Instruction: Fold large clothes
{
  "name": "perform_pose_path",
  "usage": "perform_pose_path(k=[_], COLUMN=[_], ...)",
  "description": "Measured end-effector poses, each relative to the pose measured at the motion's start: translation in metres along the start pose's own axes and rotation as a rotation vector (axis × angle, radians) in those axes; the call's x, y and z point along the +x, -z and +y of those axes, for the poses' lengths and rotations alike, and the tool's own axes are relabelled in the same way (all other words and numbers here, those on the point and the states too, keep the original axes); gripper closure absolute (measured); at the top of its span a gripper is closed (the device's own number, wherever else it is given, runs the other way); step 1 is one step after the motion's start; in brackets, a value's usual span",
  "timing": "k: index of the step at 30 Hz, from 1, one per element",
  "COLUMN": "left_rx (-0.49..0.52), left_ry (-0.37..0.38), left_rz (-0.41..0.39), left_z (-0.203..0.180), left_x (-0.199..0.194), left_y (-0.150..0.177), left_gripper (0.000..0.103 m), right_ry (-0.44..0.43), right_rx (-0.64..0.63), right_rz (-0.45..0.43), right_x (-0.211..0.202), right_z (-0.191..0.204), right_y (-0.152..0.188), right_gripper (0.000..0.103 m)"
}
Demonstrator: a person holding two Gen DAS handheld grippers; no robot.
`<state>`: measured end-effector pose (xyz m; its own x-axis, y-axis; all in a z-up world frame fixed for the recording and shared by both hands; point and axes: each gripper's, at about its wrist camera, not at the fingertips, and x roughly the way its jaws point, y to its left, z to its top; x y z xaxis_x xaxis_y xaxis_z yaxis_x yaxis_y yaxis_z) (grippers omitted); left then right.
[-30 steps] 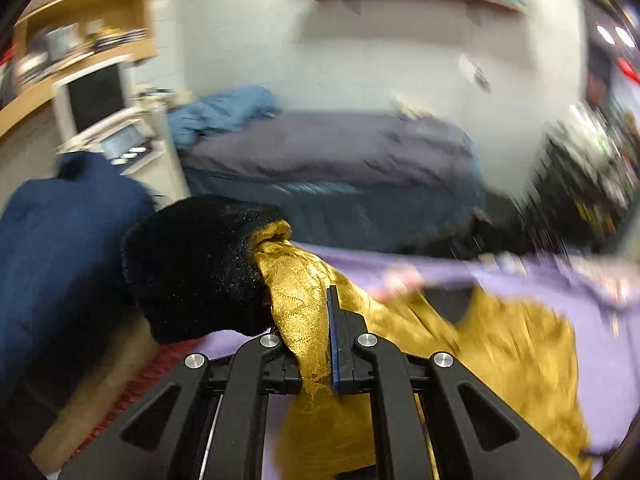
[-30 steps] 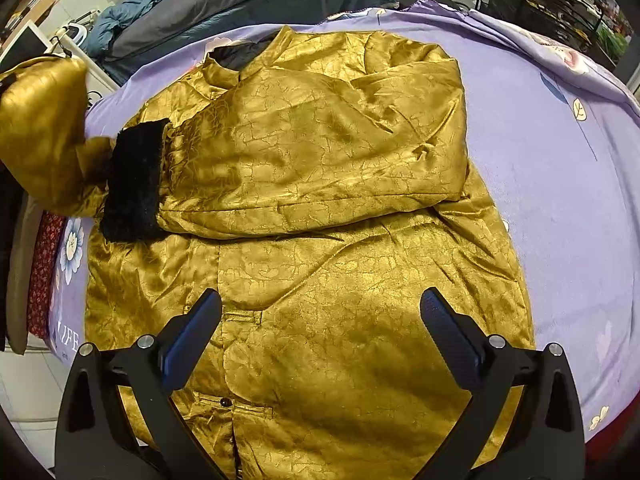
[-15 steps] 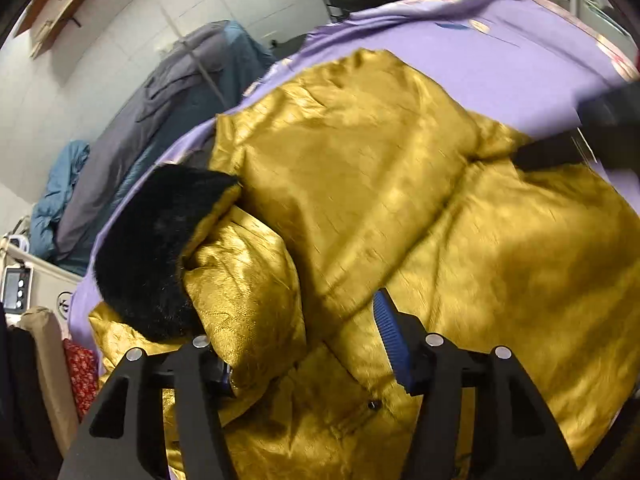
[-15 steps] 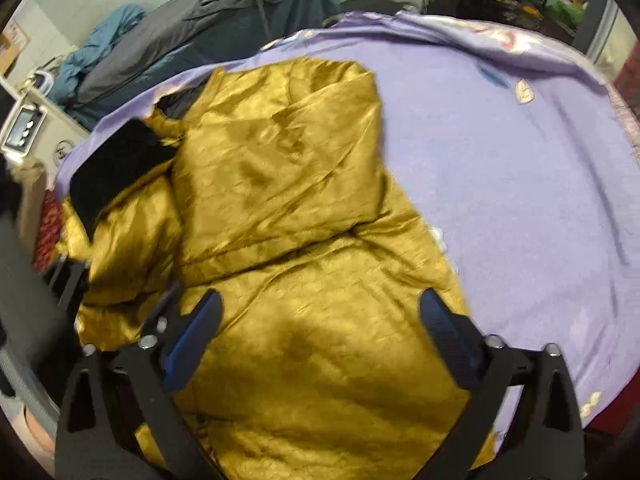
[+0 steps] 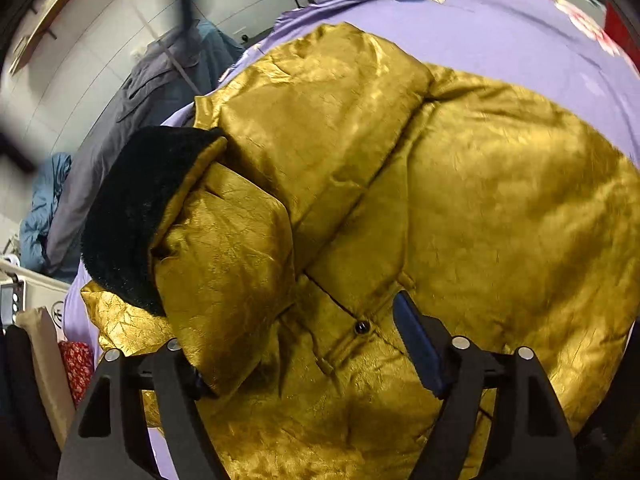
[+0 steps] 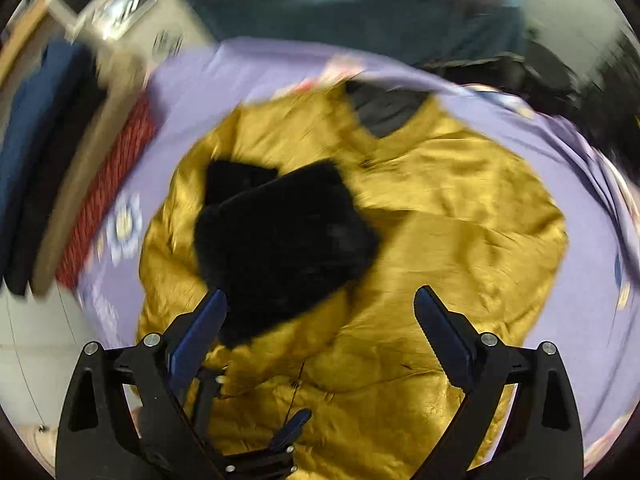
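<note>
Now both tools gape — left tool [image 5: 308, 344] just opened over gold jacket [image 5: 460, 200].

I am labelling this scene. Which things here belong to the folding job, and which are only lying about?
Job:
- gold jacket with black fur cuff
- purple sheet under it
- left claw, right claw, both open

Lying about:
- grey coat
- blue jacket
- red cloth

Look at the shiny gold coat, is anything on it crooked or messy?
A bit. The sleeve with the black furry cuff lies bunched and slanted across the gold jacket, not flat. It rests against one finger of the open left gripper. Nothing looks torn or spilled on the purple sheet.
</note>
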<state>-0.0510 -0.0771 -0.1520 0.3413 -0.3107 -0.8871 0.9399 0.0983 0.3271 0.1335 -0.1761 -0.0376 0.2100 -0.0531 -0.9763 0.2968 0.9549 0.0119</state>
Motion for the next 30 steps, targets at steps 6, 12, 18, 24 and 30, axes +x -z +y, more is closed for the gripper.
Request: perform_pose_path(k=[6,12,18,24,30], left_rx=[0.023,0.081,0.047,-0.066,-0.282], left_ry=[-0.023,-0.052,-0.076,-0.077,0.020], left_rz=[0.015,0.048,0.014,-0.088,-0.150], left_z=[-0.001,-0.010,0.004,0.039,0.083], left_x=[0.006,0.013,0.003,-0.028,-0.054], left_y=[0.000,0.006,0.005,-0.001,0.010], left_gripper=[0.026,0.024,0.019,0.016,0.011], right_ry=[0.131,0.236,0.054,0.016,-0.002], right_rx=[-0.205,-0.227,-0.026,0.029,0.179], right_rz=[0.107,0.213,-0.018,-0.267,-0.364], right_x=[0.045,0.079,0.005,-0.062,-0.074], right_z=[0.066,0.055,0.001,-0.042,-0.092], right_y=[-0.022,-0.003,0.017,0.064,0.130], right_gripper=[0.010,0.071,0.080,0.080,0.080])
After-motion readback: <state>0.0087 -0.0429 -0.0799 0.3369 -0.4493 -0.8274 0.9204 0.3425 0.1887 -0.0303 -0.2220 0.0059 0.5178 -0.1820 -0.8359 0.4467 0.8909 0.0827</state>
